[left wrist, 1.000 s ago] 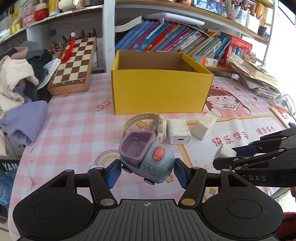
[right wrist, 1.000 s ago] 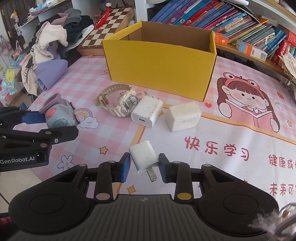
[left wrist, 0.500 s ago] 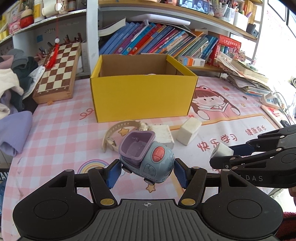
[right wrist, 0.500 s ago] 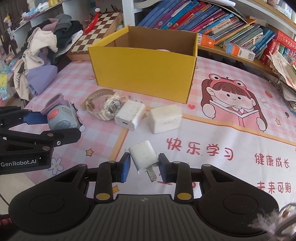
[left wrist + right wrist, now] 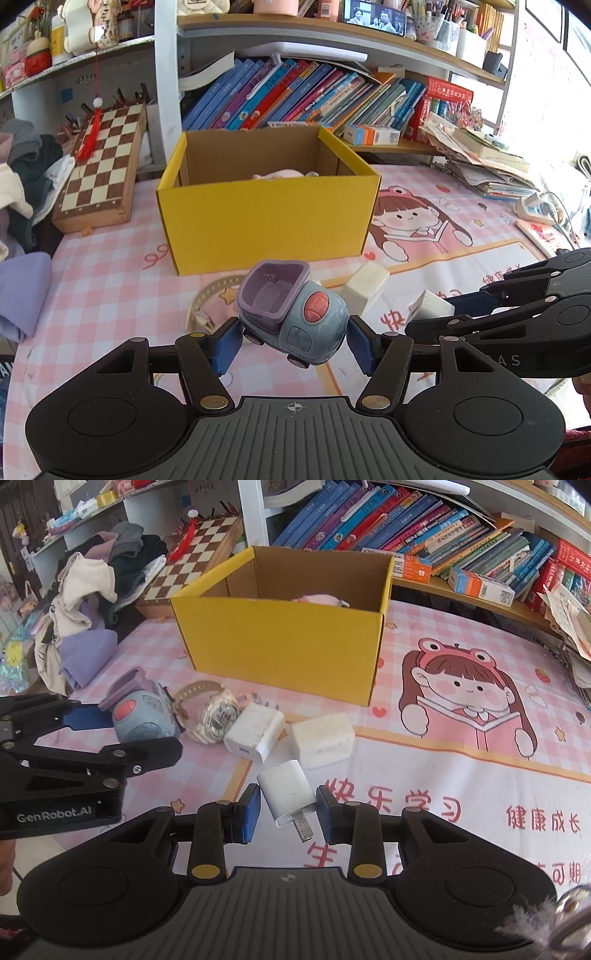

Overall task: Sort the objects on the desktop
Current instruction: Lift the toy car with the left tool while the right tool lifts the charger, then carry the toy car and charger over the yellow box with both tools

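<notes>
My left gripper [image 5: 291,341] is shut on a blue and purple toy truck [image 5: 291,317] and holds it above the pink mat, in front of the yellow cardboard box [image 5: 266,218]. My right gripper [image 5: 288,812] is shut on a white plug charger [image 5: 286,795] with its prongs pointing toward me. The box [image 5: 284,653] is open on top and something pink lies inside [image 5: 317,599]. On the mat lie a cream wristwatch [image 5: 216,716], a white charger [image 5: 255,731] and a white block [image 5: 321,738].
A folded chessboard [image 5: 101,170] leans at the back left beside a pile of clothes [image 5: 92,602]. Shelves of books [image 5: 303,96] run behind the box. Stacked papers [image 5: 487,166] and a power strip [image 5: 535,208] sit at the right.
Both grippers have risen and moved toward the box, each keeping its object. The box now looks closer and its inside shows.
</notes>
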`<state>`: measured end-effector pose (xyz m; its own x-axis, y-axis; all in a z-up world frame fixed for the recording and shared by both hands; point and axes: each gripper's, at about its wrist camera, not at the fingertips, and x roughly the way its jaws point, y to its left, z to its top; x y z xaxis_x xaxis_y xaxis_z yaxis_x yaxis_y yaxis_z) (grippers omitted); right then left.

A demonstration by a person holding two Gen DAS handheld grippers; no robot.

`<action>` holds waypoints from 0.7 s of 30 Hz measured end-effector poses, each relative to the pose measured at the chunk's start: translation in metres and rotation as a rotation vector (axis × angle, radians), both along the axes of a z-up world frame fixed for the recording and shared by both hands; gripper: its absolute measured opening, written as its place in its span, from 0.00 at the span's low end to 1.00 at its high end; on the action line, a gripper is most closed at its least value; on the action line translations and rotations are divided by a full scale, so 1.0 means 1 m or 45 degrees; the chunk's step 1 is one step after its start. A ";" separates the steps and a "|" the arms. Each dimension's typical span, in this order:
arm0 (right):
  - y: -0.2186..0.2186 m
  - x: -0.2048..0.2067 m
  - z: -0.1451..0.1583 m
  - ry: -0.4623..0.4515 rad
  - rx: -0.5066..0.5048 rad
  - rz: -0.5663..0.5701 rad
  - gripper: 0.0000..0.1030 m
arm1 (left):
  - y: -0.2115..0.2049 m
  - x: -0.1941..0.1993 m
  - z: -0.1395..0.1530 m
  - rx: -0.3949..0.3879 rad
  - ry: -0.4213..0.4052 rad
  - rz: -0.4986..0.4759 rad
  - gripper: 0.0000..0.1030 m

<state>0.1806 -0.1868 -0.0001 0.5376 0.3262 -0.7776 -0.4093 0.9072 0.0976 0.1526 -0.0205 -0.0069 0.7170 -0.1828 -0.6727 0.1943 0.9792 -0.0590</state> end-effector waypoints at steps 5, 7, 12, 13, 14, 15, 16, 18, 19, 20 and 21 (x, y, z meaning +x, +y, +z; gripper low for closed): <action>-0.002 0.009 0.007 -0.012 0.025 0.022 0.30 | -0.004 0.010 0.007 0.002 -0.013 0.003 0.60; -0.003 0.014 0.010 -0.018 0.035 0.030 0.30 | -0.006 0.014 0.010 0.002 -0.020 0.004 0.60; -0.007 0.023 0.020 -0.054 0.044 0.057 0.30 | -0.008 0.023 0.015 -0.012 -0.029 0.015 0.60; -0.008 0.024 0.021 -0.064 0.043 0.061 0.30 | -0.008 0.025 0.016 -0.019 -0.029 0.019 0.60; -0.009 0.026 0.022 -0.069 0.043 0.066 0.30 | -0.009 0.026 0.017 -0.022 -0.030 0.022 0.60; -0.010 0.028 0.024 -0.072 0.043 0.071 0.30 | -0.009 0.028 0.017 -0.025 -0.032 0.024 0.60; -0.011 0.030 0.025 -0.076 0.044 0.076 0.30 | -0.009 0.030 0.019 -0.025 -0.036 0.026 0.60; -0.014 0.036 0.029 -0.086 0.047 0.086 0.30 | -0.009 0.033 0.023 -0.027 -0.044 0.027 0.60; -0.015 0.039 0.031 -0.093 0.051 0.089 0.30 | -0.009 0.035 0.025 -0.029 -0.048 0.028 0.60; -0.017 0.042 0.034 -0.101 0.054 0.091 0.30 | -0.009 0.038 0.028 -0.029 -0.055 0.028 0.60; -0.018 0.046 0.038 -0.112 0.058 0.095 0.30 | -0.009 0.040 0.031 -0.025 -0.064 0.027 0.60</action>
